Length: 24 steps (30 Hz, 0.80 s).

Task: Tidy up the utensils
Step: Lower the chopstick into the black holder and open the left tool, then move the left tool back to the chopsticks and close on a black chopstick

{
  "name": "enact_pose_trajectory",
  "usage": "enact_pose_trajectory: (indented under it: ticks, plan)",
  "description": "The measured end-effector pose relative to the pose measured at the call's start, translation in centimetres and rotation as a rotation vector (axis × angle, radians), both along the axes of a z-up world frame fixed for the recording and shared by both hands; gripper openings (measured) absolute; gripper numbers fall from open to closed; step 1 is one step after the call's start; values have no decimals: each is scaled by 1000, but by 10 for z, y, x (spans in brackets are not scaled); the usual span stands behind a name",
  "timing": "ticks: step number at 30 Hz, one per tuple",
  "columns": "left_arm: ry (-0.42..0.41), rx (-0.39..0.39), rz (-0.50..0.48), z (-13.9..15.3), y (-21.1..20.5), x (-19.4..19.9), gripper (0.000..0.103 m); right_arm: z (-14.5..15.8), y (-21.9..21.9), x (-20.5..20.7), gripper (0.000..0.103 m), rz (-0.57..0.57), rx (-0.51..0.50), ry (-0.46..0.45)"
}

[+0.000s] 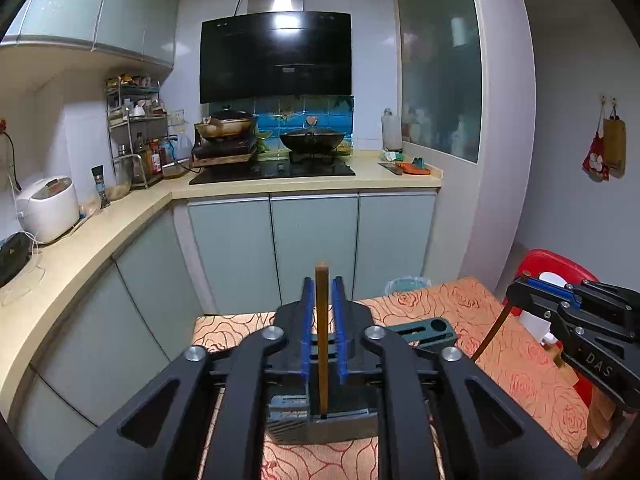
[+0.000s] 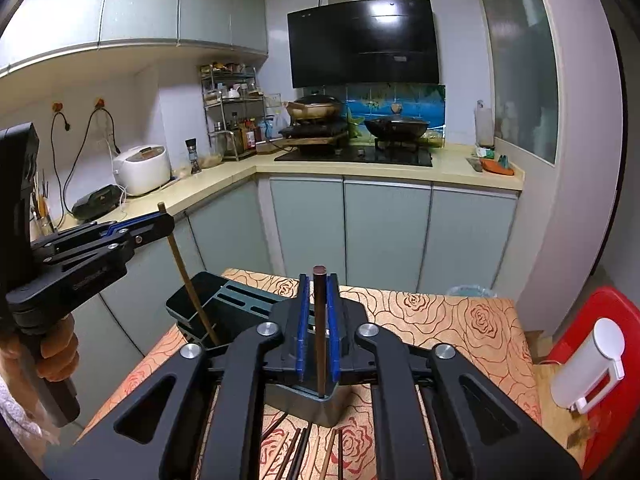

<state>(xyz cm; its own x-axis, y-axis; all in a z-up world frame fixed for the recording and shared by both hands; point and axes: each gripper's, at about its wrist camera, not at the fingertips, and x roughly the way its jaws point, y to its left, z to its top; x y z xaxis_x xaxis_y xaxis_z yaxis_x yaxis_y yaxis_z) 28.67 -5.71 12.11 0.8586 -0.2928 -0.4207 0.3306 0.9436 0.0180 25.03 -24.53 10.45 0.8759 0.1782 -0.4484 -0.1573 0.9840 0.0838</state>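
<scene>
My left gripper [image 1: 322,285] stands over a dark grey slotted utensil holder [image 1: 424,330] on the table. A brown chopstick [image 1: 321,340] stands upright between its blue pads, with a small gap on each side and its lower end in the holder. My right gripper [image 2: 319,280] is over the same holder [image 2: 240,300]. A darker chopstick [image 2: 320,332] stands between its pads, touching one side only, tip in a slot. The left gripper [image 2: 168,222] also shows from the right wrist, the right gripper [image 1: 516,284] from the left wrist.
Several loose chopsticks [image 2: 300,452] lie on the rose-patterned tablecloth [image 2: 440,320] near me. A red stool [image 2: 600,320] bearing a white container [image 2: 592,364] stands to the right. A person's hand [image 2: 56,352] holds the left gripper's handle. Kitchen cabinets and a small bin [image 1: 408,284] lie beyond the table.
</scene>
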Motion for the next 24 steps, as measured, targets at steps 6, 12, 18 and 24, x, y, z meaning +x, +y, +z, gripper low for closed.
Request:
enact_pose_trajectory:
  ticks: [6,12,18,24]
  plan:
    - [-20,-23,9,10,10,-12,50,8,-1,-10,53,-22,23,-39]
    - [-40,-40,27,14,21,-28,72,17,-5,-19,59,-29,34,-55]
    - [-59,-54,33,10,33,-53,83,26,-14,-46,66,-32,40,-96]
    - [-29,-31,36,-23,45,-86,84,11,-25,-84,69,-34,16,-113]
